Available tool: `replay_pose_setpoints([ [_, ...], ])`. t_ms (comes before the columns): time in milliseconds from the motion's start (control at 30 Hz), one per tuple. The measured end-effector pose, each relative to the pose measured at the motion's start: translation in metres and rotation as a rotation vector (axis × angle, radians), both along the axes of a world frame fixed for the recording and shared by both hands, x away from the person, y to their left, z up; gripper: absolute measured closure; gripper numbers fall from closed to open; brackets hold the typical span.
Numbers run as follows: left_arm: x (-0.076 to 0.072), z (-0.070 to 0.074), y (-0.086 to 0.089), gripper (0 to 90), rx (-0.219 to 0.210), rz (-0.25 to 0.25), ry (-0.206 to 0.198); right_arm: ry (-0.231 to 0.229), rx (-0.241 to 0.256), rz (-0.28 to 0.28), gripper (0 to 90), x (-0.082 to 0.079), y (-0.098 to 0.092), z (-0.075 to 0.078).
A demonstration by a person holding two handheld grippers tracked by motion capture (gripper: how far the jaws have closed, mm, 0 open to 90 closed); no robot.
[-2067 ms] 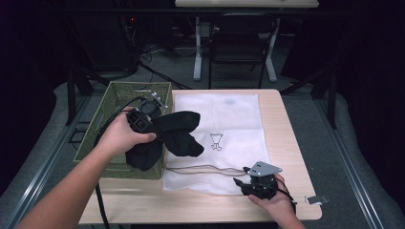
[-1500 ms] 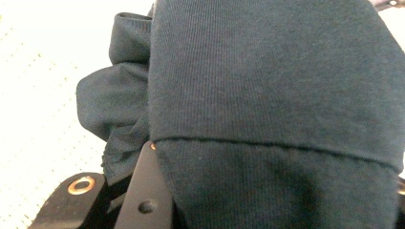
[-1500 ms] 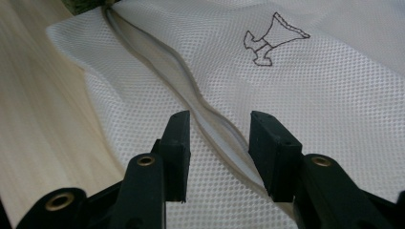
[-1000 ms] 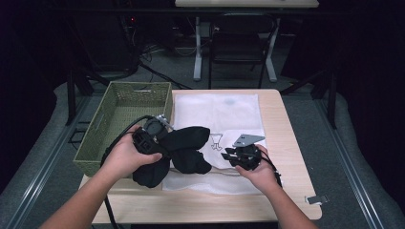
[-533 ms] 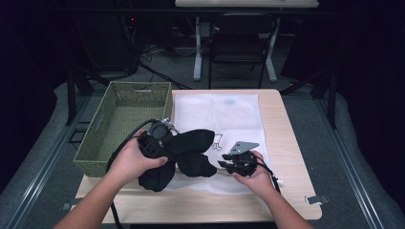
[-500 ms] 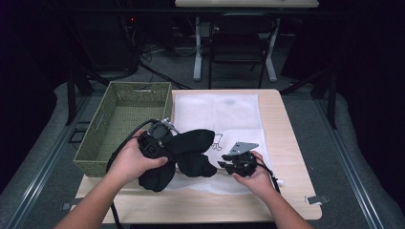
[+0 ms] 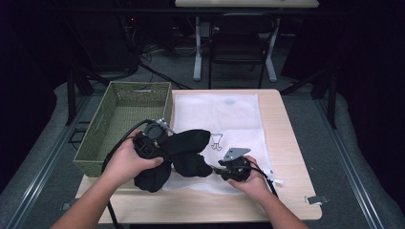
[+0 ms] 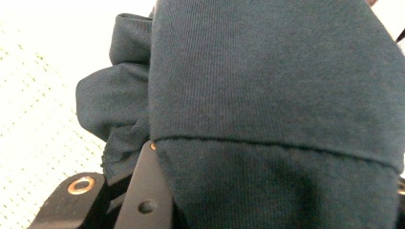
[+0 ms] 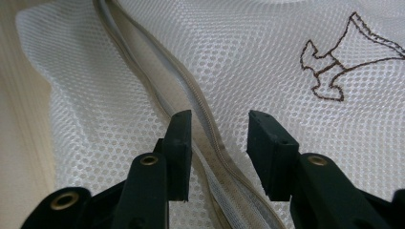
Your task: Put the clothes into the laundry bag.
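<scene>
beige zipper (image 9: 210, 129) between right gripper (image 9: 217, 138) jaws, up close

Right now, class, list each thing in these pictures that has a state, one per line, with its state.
Left gripper: shut on black garment.
Black garment: bunched, held over the mesh bag.
Right gripper: open, jaws astride the zipper.
Mesh bag: flat on the table.
Zipper: looks closed here.
Basket: upright.

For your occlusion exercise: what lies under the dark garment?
Under the dark garment lies the white mesh bag on the table; the covered bag part, including any opening, is hidden.
</scene>
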State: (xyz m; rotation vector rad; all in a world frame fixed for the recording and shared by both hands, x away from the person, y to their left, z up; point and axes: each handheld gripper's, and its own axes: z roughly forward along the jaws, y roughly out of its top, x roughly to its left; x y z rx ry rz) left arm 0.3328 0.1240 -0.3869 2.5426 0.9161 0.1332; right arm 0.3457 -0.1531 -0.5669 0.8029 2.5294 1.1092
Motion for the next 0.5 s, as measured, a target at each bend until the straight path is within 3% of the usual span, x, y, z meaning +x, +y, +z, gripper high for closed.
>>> replay_pose_setpoints([
  [200,-0.0003,-0.0014,0.0022,70.7,0.001,-0.001,0.004,0.006,-0.028,0.001,64.1,0.0014,0.0034,-0.0071],
  [500,-0.0009,-0.0058,0.0021,70.6,-0.011,0.001,0.009,0.05,-0.001,0.005,74.4,0.005,0.0018,-0.0106],
])
